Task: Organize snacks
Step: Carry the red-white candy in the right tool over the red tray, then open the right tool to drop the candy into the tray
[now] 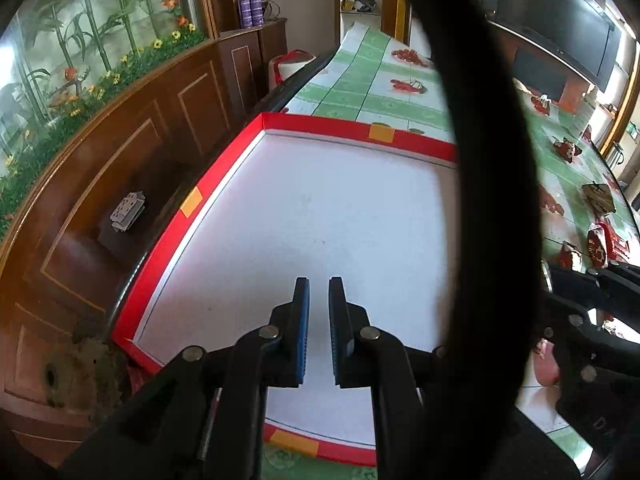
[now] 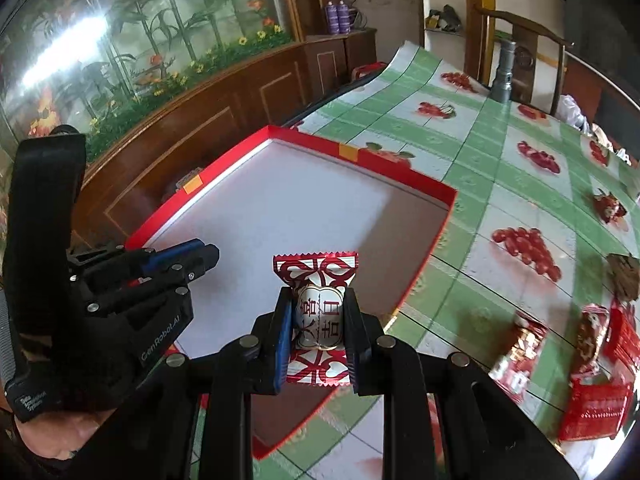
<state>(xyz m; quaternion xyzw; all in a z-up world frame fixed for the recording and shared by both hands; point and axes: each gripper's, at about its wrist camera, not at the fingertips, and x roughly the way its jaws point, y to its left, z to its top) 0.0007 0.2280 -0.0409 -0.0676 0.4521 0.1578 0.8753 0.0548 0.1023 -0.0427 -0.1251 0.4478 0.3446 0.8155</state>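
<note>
A shallow red box (image 2: 424,188) with a white floor sits on the green checked tablecloth; it also shows in the left wrist view (image 1: 352,124). My right gripper (image 2: 318,300) is shut on a red-and-white wrapped candy (image 2: 318,312) and holds it above the box's near right corner. My left gripper (image 1: 319,284) hovers low over the white floor of the box with its jaws a narrow gap apart and nothing between them. It shows in the right wrist view (image 2: 200,256) at the box's left side. Several wrapped snacks (image 2: 600,340) lie on the table to the right.
A thick black cable (image 1: 480,160) hangs across the left wrist view. A wooden cabinet (image 2: 200,120) with a plant display runs along the table's left edge. A wooden chair (image 2: 524,52) and a grey flashlight (image 2: 505,76) stand at the far end. Brown snacks (image 2: 624,276) lie at far right.
</note>
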